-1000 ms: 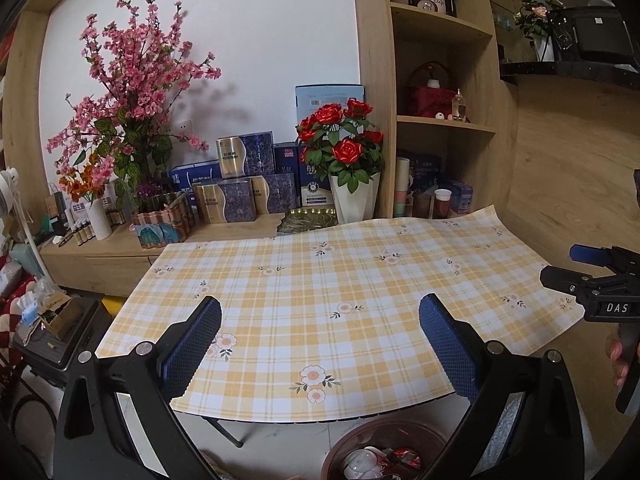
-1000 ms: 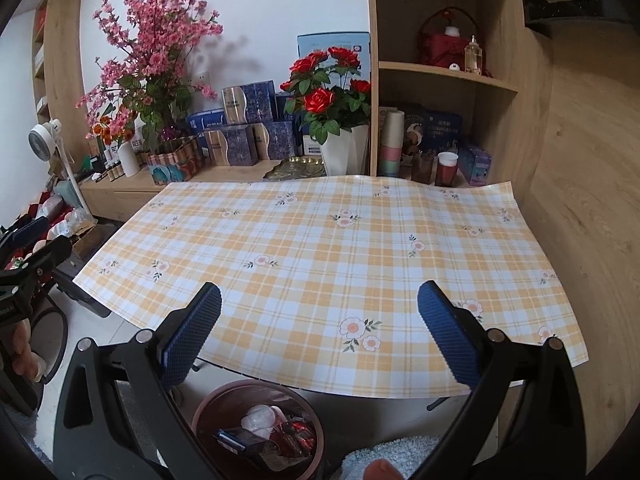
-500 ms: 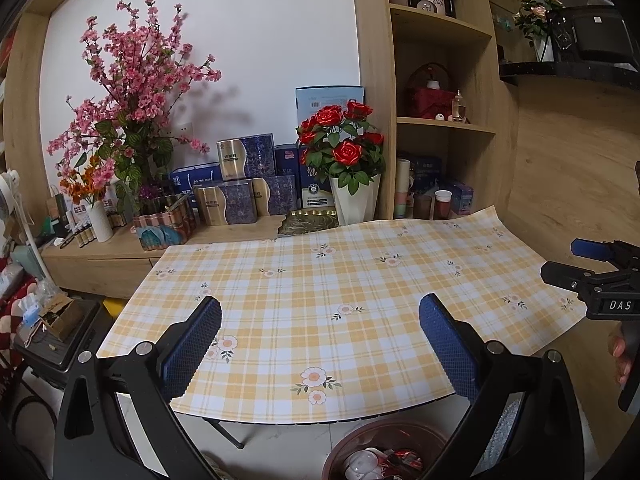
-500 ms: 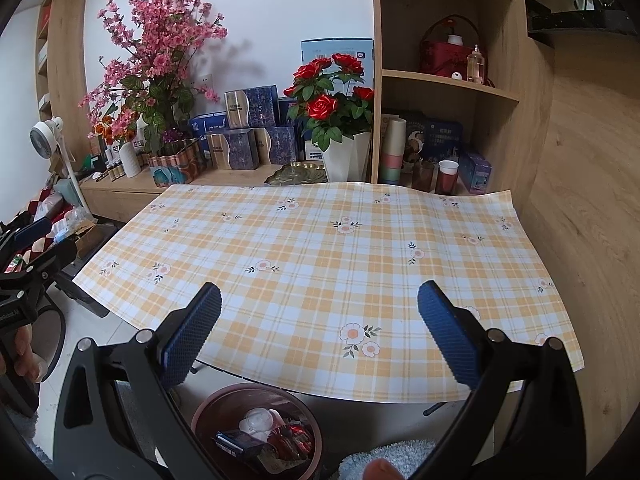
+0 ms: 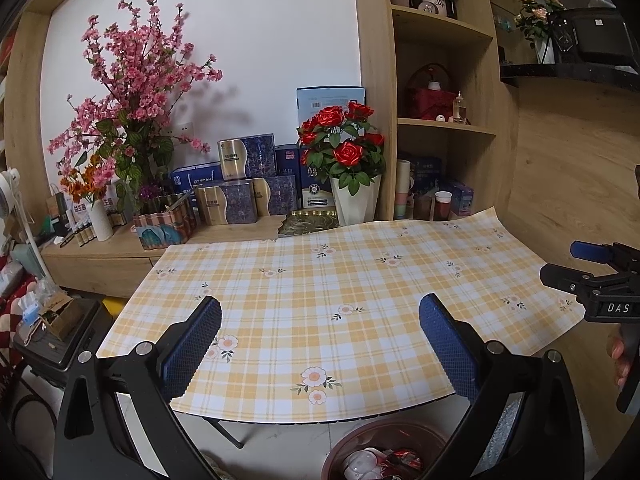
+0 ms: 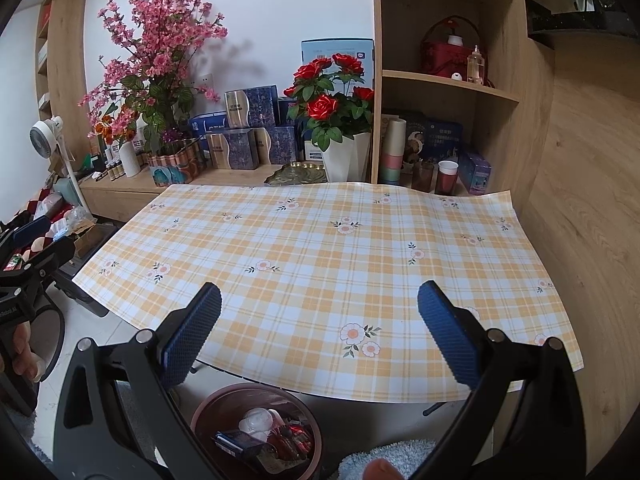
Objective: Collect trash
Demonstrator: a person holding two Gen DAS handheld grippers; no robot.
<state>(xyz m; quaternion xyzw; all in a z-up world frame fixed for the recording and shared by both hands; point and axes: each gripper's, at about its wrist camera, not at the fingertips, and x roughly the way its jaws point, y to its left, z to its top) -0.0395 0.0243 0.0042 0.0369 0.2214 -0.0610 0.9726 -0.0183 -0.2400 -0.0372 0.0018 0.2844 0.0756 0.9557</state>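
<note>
Both grippers hang above the near edge of the table (image 6: 320, 240), whose checked cloth shows no litter anywhere. The left gripper (image 5: 320, 344) has its jaws spread wide and empty, and so does the right gripper (image 6: 320, 336). The trash (image 6: 268, 436) already lies in the brown bin (image 6: 208, 412) on the floor at 6 o'clock, under the table's front edge, likely put there for easy drops. Collecting looks finished.
</note>
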